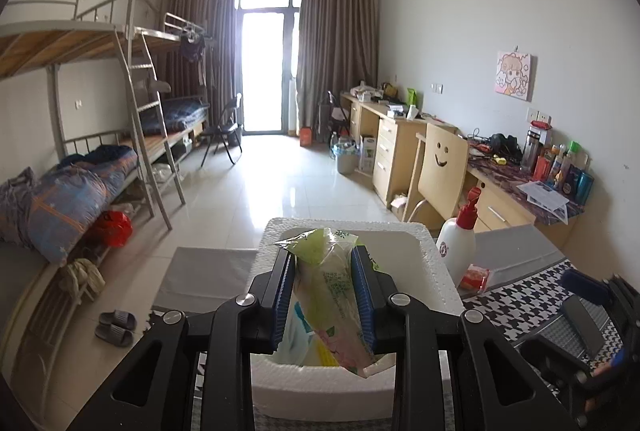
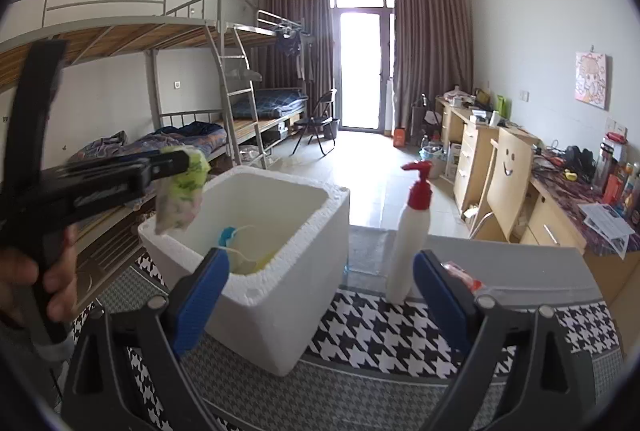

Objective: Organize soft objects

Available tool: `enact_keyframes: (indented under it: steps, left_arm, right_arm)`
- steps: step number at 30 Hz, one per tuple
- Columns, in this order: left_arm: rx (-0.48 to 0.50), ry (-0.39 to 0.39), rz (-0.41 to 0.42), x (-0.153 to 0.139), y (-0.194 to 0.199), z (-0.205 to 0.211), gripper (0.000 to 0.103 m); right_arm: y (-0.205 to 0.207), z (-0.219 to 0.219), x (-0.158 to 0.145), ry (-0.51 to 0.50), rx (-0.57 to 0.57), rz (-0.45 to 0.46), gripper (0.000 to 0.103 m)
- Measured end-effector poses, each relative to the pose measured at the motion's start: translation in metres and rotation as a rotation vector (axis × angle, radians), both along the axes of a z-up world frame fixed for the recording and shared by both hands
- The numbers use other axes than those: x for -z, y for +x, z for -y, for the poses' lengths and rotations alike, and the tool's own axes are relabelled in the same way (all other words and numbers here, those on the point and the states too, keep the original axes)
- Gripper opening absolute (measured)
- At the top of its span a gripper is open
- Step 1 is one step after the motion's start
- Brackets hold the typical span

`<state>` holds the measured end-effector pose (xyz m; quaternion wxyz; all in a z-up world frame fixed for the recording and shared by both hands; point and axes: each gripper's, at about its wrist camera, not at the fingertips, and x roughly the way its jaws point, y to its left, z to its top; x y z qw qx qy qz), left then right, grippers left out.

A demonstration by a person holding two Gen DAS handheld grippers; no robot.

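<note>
Holding a soft plastic packet [image 1: 334, 285], green at its top and printed pale below, clamped between the blue pads [image 1: 363, 295] of the left gripper [image 1: 324, 291]. Packet upright, slightly tilted, suspended over the open white foam box [image 1: 436, 263]; lower end hangs inside the box's outline as seen from the left wrist view. From the right wrist view, same packet [image 2: 180, 191] seen above the near-left corner of the box [image 2: 280, 295], not touching the rim. Left gripper [image 2: 176, 163] carried by a hand [image 2: 40, 271] at the frame's left edge.

Inside the box: other soft items already lying on the bottom, one with a blue part [image 2: 228, 235] and thin white strings, something yellowish beside it. Identity not resolvable.

Right gripper [image 2: 320, 295] spread wide, nothing between the blue pads [image 2: 200, 307]; box corner and bottle visible through the gap but farther off, untouched.

White pump bottle [image 2: 408, 243] with red pump head standing upright just right of the box. Small red packet [image 2: 464, 273] lying flat beside the bottle, partly hidden behind the right finger. Same red packet [image 1: 474, 277] seen near the bottle base [image 1: 456, 243] in the left view.

All on a table with black-and-white houndstooth cloth [image 2: 380, 331]; grey surface [image 2: 520, 267] beyond.
</note>
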<state>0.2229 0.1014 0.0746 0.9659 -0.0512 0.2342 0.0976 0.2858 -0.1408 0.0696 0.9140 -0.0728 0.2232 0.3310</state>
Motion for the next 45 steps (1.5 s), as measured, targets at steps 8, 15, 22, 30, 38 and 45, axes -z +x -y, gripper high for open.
enact_keyframes:
  steps: [8, 15, 22, 30, 38, 45]
  left_arm:
    - [0.019, -0.012, -0.052, 0.009, 0.029, -0.002, 0.031]
    - [-0.016, -0.012, -0.116, 0.023, 0.053, -0.008, 0.044]
    - [-0.040, 0.003, -0.057, 0.019, 0.032, -0.009, 0.093]
    - [-0.063, 0.041, 0.060, 0.000, -0.035, 0.012, 0.102]
    - [-0.050, 0.028, 0.127, 0.003, -0.116, 0.038, 0.102]
    - [-0.056, 0.052, 0.187, 0.018, -0.166, 0.061, 0.102]
  right_arm:
    - [-0.004, 0.019, 0.010, 0.012, 0.029, -0.022, 0.095]
    - [-0.005, 0.031, 0.017, 0.031, 0.047, -0.052, 0.095]
    - [-0.009, 0.042, 0.020, 0.046, 0.063, -0.068, 0.095]
    - [-0.029, 0.051, 0.020, 0.065, 0.070, -0.053, 0.095]
    - [-0.067, 0.060, 0.013, 0.095, 0.075, -0.001, 0.099]
    - [-0.108, 0.071, 0.016, 0.131, 0.075, 0.045, 0.102]
